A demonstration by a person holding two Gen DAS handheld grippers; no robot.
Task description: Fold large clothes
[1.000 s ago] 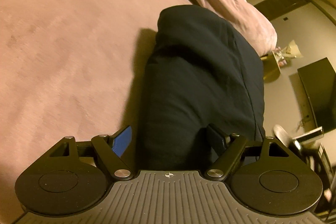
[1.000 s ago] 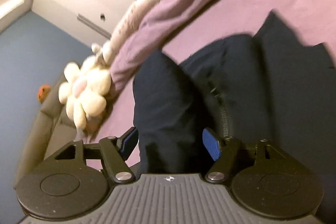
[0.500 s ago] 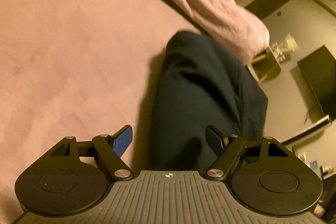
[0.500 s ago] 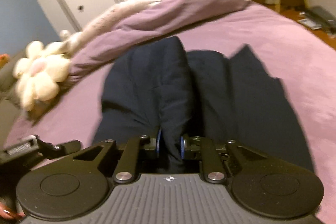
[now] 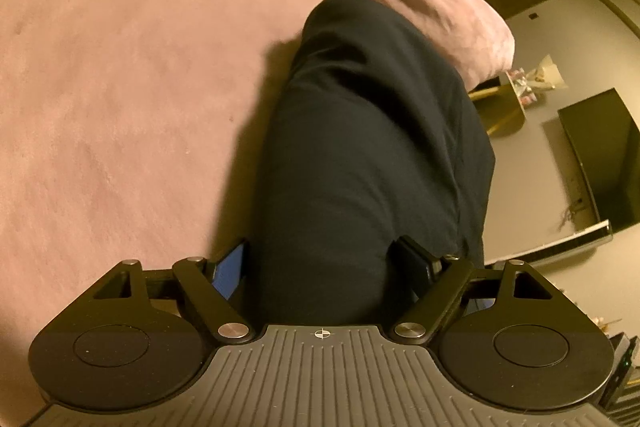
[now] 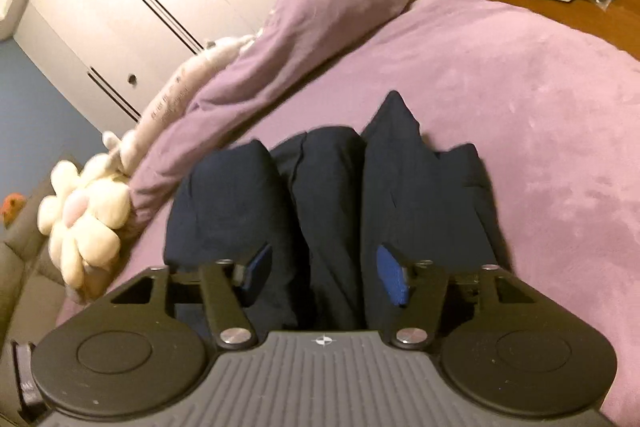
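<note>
The soft navy garment [image 6: 320,195] lies in rounded folds on the plush bed [image 6: 520,115]. Both grippers, left [image 5: 324,263] and right [image 6: 320,267], straddle it released; both have just been opening.

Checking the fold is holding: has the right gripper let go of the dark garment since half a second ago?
Yes. The right gripper pinched a fold then; its jaws have just been opening and now stand apart around the dark garment on the purple bedspread.

garment [image 6: 328,195]: matt dark cloth | bedcover [image 6: 520,107]: soft fuzzy fleece | flower toy [image 6: 84,219]: plush
</note>
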